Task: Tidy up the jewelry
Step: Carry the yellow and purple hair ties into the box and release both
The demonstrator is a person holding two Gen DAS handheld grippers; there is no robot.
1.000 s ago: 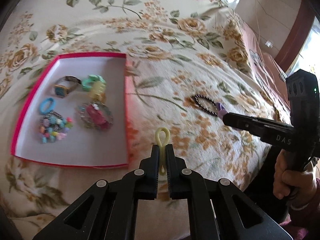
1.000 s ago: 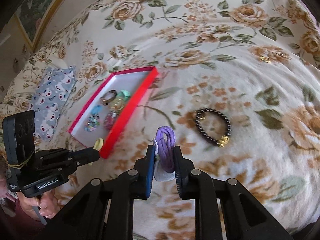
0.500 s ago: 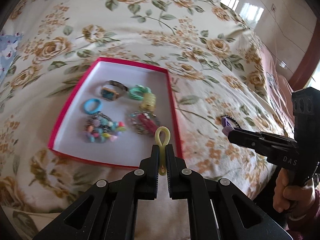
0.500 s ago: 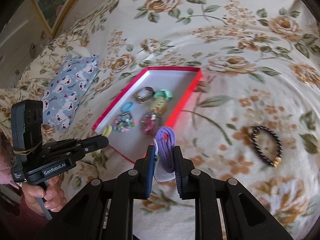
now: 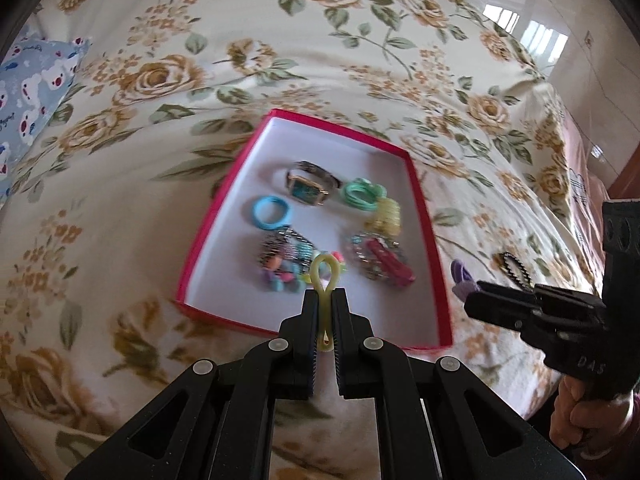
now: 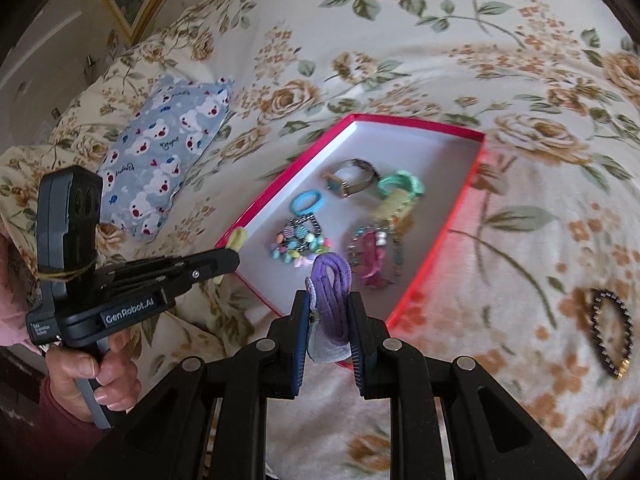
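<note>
The left gripper (image 5: pixel 325 300) pinches a yellow looped hair tie (image 5: pixel 325 276) above the near edge of the pink-rimmed white tray (image 5: pixel 424 216). The right gripper (image 6: pixel 330 312) clamps a purple elastic hair band (image 6: pixel 330 280) beside that tray; a dark beaded bracelet (image 6: pixel 612 332) lies on the floral bedspread (image 6: pixel 520 60)

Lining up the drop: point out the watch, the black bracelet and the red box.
watch (image 5: pixel 307 191), left wrist view, on its face
black bracelet (image 6: pixel 600 334), right wrist view, on its left side
red box (image 6: pixel 440 252), right wrist view, on its right wall

The left gripper (image 5: pixel 325 298) was clamped nearly shut, its fingers pointing forward and level. The right gripper (image 6: pixel 329 312) was closed less far (a wider gap stayed between its jaws). Each was held from below by a hand (image 6: pixel 94 376) wrapped around its handle.
</note>
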